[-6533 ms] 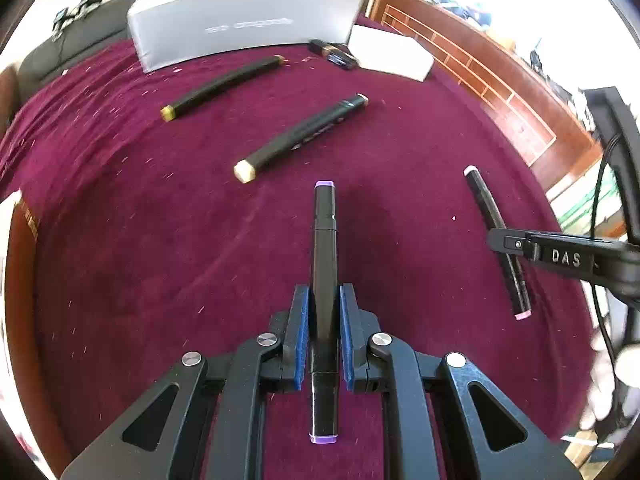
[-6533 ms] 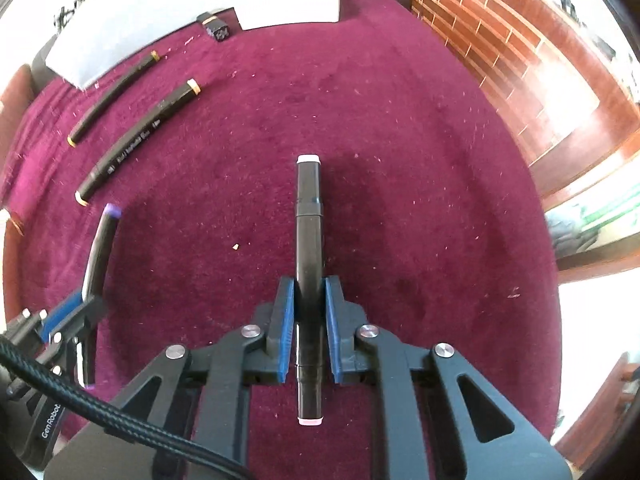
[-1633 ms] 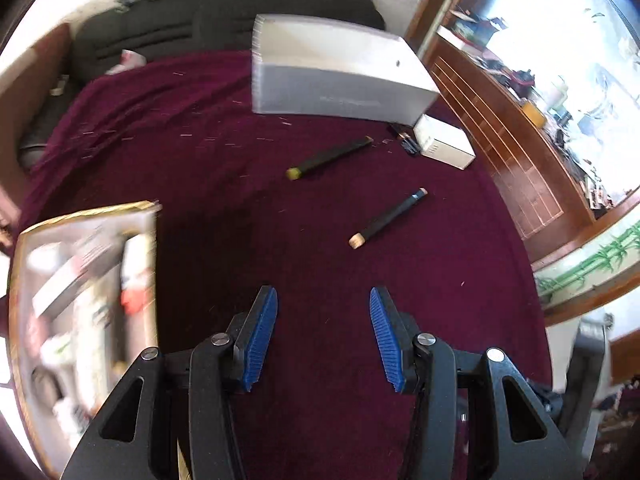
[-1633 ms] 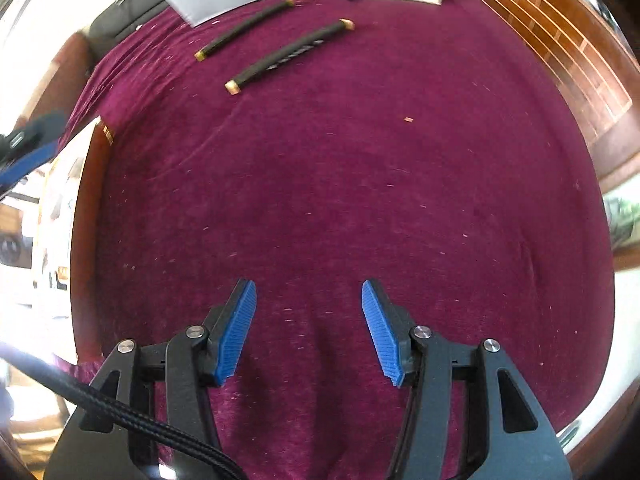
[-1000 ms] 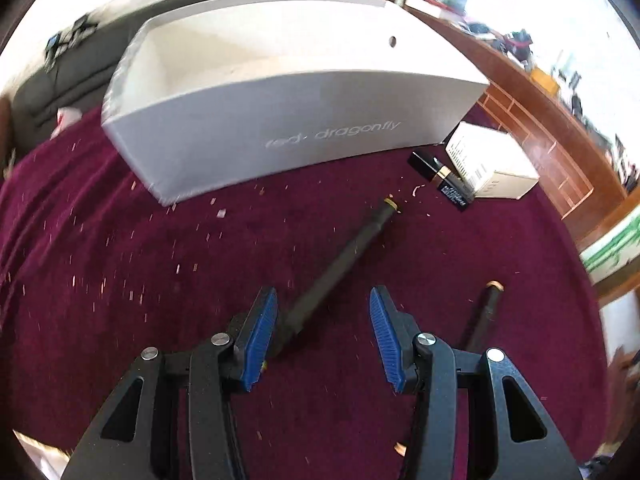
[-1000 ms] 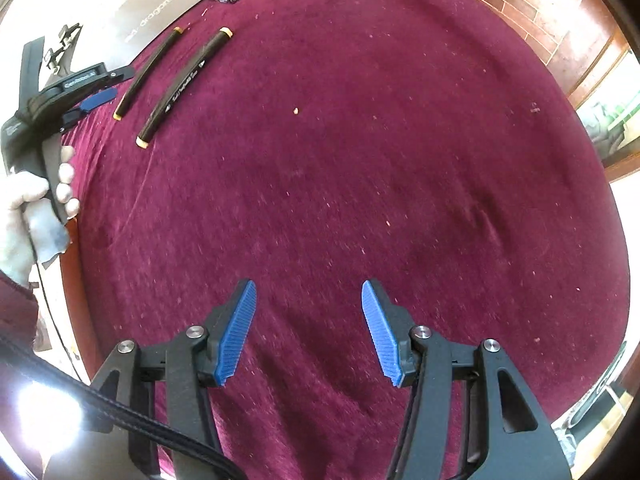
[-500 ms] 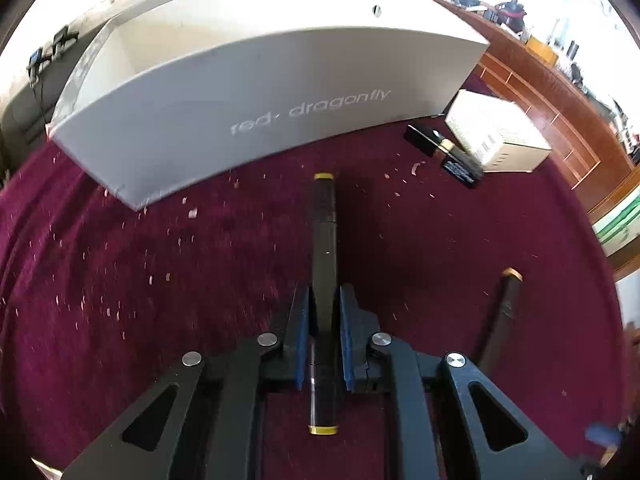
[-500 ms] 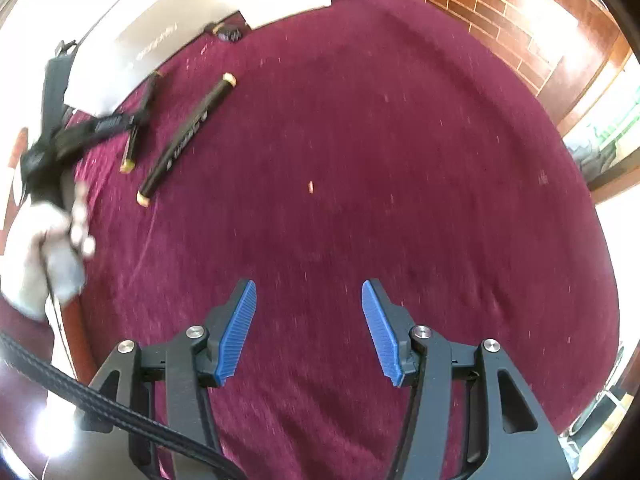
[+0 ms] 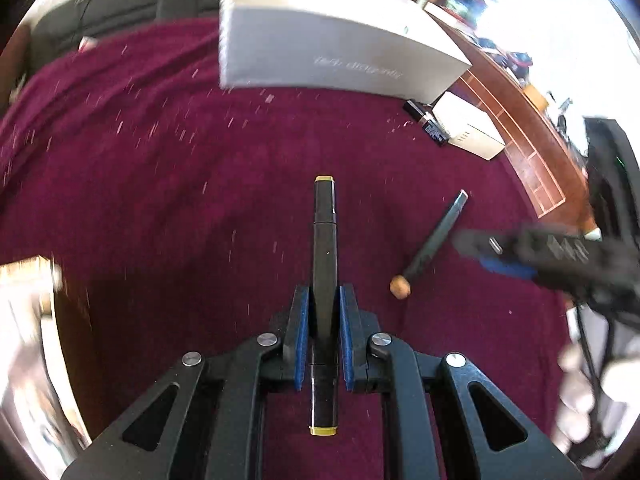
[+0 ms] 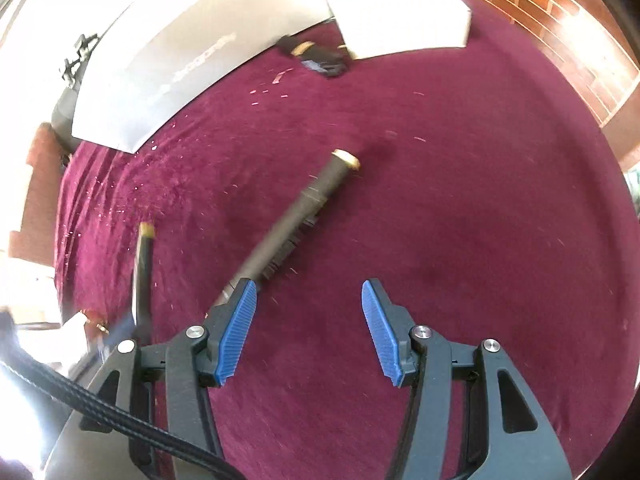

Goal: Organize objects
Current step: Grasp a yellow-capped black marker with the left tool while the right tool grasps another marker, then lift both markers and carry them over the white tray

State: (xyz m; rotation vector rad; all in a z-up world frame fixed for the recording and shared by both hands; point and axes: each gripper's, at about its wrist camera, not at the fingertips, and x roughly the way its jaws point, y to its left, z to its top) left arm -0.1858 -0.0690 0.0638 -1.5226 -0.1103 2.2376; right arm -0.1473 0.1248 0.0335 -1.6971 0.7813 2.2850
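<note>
Change: left gripper (image 9: 323,334) has shut on the yellow-capped marker (image 9: 324,264), which a second ago lay loose on the cloth between its spread jaws — it now runs straight out between the pads.
Meaning: this marker looks picked and ready to carry off; one marker is left to collect.
Right gripper (image 10: 308,330): jaws parted about halfway, nothing between them; the tan-capped marker (image 10: 298,216) lies slanted on the cloth just ahead of its left pad, nearer than half a second ago.
Landmark: grey box (image 9: 332,48) — the held marker points toward it; the tan-capped marker lies in front of it, to the right.
Surface: maroon cloth (image 9: 160,184), flecked with pale specks.
Room: small white box (image 10: 400,12) beside the grey box; wood floor beyond — blurred.
</note>
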